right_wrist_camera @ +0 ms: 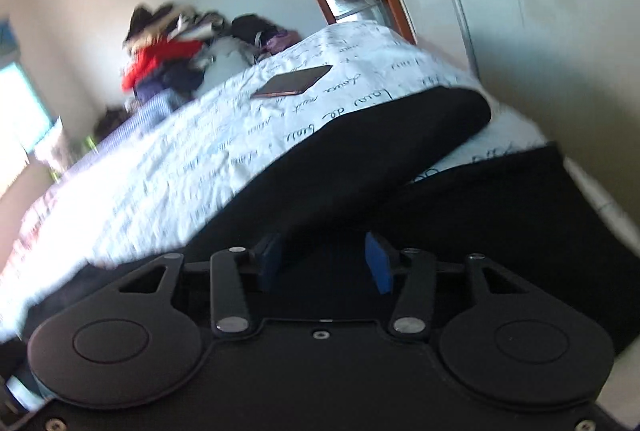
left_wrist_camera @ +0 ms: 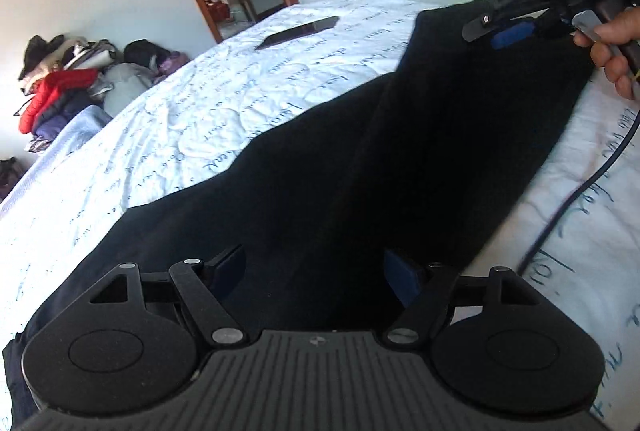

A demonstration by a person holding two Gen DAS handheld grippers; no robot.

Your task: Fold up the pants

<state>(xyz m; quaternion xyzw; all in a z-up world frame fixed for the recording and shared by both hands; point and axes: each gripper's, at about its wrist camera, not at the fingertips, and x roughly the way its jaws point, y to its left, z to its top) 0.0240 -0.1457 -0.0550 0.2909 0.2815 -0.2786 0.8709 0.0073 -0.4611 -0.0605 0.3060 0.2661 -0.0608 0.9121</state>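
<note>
- Two grippers on one pair of black pants (left_wrist_camera: 400, 151), which lies spread on the white script-print bedspread (left_wrist_camera: 180, 119) and fills the middle and right of the left wrist view.
- The pants' long axis runs from the lower left of that frame up to the upper right, so each gripper sits at one end of the length.
- Left gripper (left_wrist_camera: 316, 273) is at the near end, bottom centre of the frame, jaws spread wide with dark cloth lying between the blue pads. It isn't pinching anything that I can see.
- Right gripper (left_wrist_camera: 502, 33) is at the far end, upper right. In its own view the jaws (right_wrist_camera: 326, 263) stand well apart over the fabric, nothing clamped.
- My guess: next is grabbing one end and carrying it along that axis toward the other.
- A phone (left_wrist_camera: 298, 32) lies well clear, upper centre.
</note>
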